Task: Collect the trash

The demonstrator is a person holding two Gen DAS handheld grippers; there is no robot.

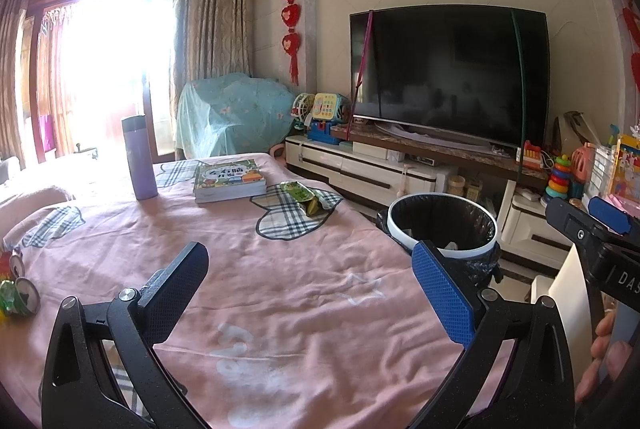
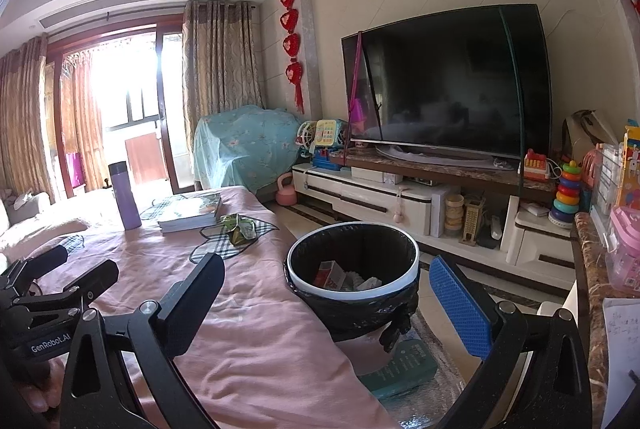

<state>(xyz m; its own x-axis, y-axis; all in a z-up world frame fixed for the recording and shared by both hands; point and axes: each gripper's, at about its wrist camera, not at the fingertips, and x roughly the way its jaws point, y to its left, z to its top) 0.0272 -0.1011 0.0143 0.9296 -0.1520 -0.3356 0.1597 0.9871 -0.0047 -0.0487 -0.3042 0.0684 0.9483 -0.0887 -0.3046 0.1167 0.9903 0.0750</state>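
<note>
Left gripper (image 1: 310, 293): your jaws are spread wide with nothing between them, held low over the pink bedspread (image 1: 248, 293).
Right gripper (image 2: 328, 305): yours is spread wide too, empty, at the bed's edge with the trash bin just ahead.
Crushed cans (image 1: 18, 285): they lie at your far left on the bedspread, near the left gripper. Judged light, stiff and slick; pinch across the dented body, not the rim.
Trash bin (image 2: 354, 261): it sits beside the bed, black liner folded over a white rim, some scraps already inside. Drop from above the opening.
Green wrapper (image 1: 304, 197): crumpled on the plaid patch, well ahead of both grippers and beside the books (image 1: 229, 180). Likely featherlight, soft and crinkly; close on a raised fold in the middle so it does not slip out.
Purple flask (image 1: 138, 157): it stands upright beyond, near the books; leave it alone.
</note>
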